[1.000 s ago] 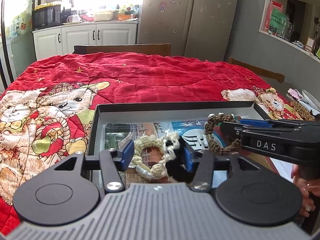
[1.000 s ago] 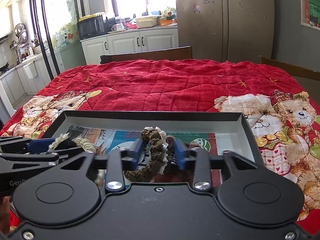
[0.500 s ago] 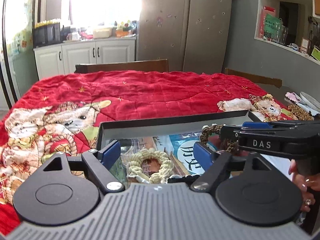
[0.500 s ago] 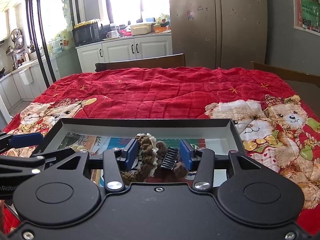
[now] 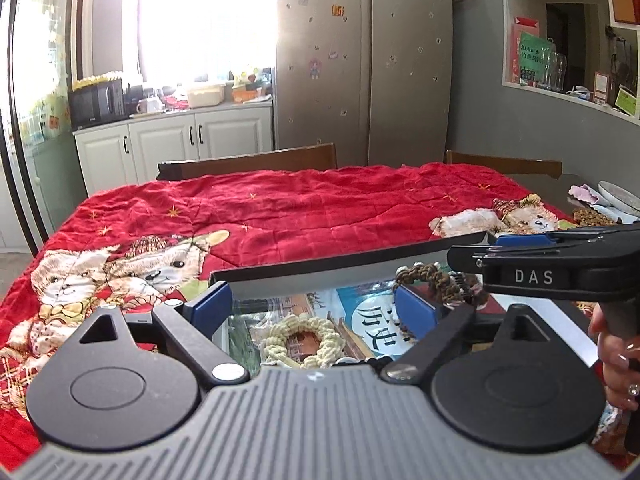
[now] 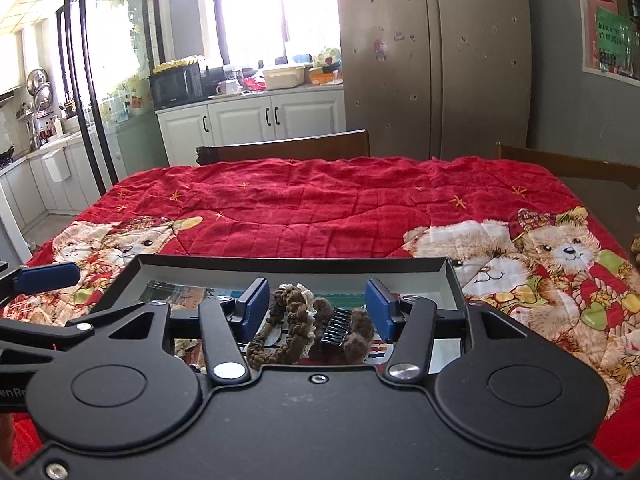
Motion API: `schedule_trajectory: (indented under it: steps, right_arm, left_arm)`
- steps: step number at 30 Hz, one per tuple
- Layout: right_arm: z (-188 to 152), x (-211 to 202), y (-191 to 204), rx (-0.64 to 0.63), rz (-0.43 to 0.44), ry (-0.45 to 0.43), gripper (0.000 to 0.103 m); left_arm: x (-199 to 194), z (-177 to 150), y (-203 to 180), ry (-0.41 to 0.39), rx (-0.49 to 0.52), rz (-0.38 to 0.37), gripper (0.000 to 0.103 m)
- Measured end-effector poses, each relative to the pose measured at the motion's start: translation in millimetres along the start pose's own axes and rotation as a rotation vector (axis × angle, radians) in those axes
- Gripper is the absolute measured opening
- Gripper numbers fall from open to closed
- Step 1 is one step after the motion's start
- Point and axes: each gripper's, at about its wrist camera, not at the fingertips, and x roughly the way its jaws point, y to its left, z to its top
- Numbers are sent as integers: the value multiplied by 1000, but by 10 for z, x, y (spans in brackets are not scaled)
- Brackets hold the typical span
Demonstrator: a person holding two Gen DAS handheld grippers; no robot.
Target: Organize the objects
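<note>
A shallow dark-rimmed box lies on the red quilt, and a printed picture lines its floor. A cream braided ring rests on that floor, below and between the blue pads of my left gripper. Its jaws are opening wide and touch nothing. Further right in the box sit a brown braided scrunchie and a black claw clip. My right gripper stands over them with its jaws opening, and the pads no longer press on them.
A red teddy-bear quilt covers the table. Wooden chair backs stand along the far side. Plates and small items lie at the table's right edge. A person's hand holds the right gripper's handle.
Both grippers let go and rose. The left jaws spread off the cream ring, which now lies in the box. The right jaws widened off the brown scrunchie and clip.
</note>
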Motion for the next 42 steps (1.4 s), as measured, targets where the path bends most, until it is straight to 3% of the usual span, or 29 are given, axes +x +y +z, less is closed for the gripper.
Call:
schedule_trajectory:
  steps: [12,30,42]
  right_arm:
    - [42,-378,80,-34,24,-49,55]
    - [-55,-1059,91,-71,58,-102,61]
    - [-199,-1481,76,-94,87,-126,62]
  left_arm:
    - [-335,78,-107,-64,44,2,101]
    - [-841,95,-201,-121,91,-9,103]
    - [-1202,1,-279,-153,120,-58,103]
